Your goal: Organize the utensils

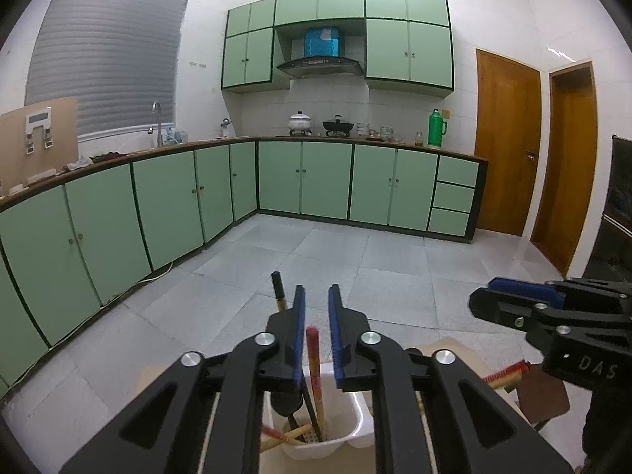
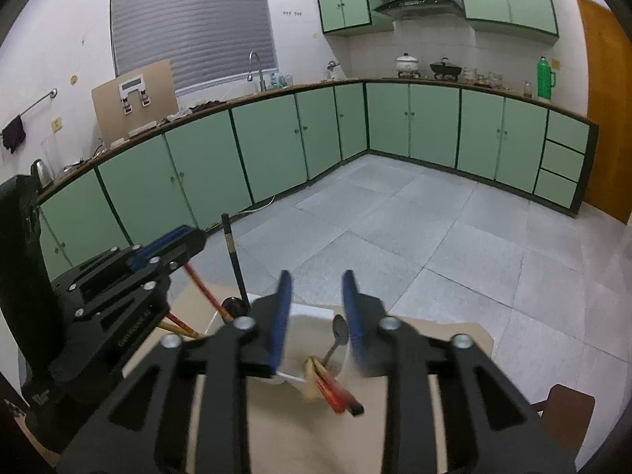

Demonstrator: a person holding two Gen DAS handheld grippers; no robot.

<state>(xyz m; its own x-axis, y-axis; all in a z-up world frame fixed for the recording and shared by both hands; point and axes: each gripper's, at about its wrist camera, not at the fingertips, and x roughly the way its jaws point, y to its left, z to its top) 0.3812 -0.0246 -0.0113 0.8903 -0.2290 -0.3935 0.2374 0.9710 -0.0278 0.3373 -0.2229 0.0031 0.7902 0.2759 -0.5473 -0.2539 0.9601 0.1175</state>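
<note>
A white utensil holder (image 1: 347, 430) stands on a tan board right under my left gripper (image 1: 317, 316). The blue pads stand a little apart, and a red-tipped chopstick (image 1: 314, 359) rises between them, free of the right pad. A black-tipped chopstick (image 1: 277, 290) sticks up beside the left finger. In the right wrist view my right gripper (image 2: 318, 308) hangs open over the holder (image 2: 306, 312). A metal spoon (image 2: 339, 331) leans between its fingers, untouched. Red and black chopsticks (image 2: 335, 391) lie tilted over the holder's near rim. The left gripper (image 2: 170, 252) is at the left, above a red chopstick (image 2: 199, 282).
The tan board (image 2: 438, 339) ends just beyond the holder, with grey tiled floor (image 2: 414, 237) past it. A brown seat (image 2: 568, 407) stands low at the right. Green cabinets (image 1: 170, 201) line the far walls. The right gripper (image 1: 553, 308) is close on the left one's right.
</note>
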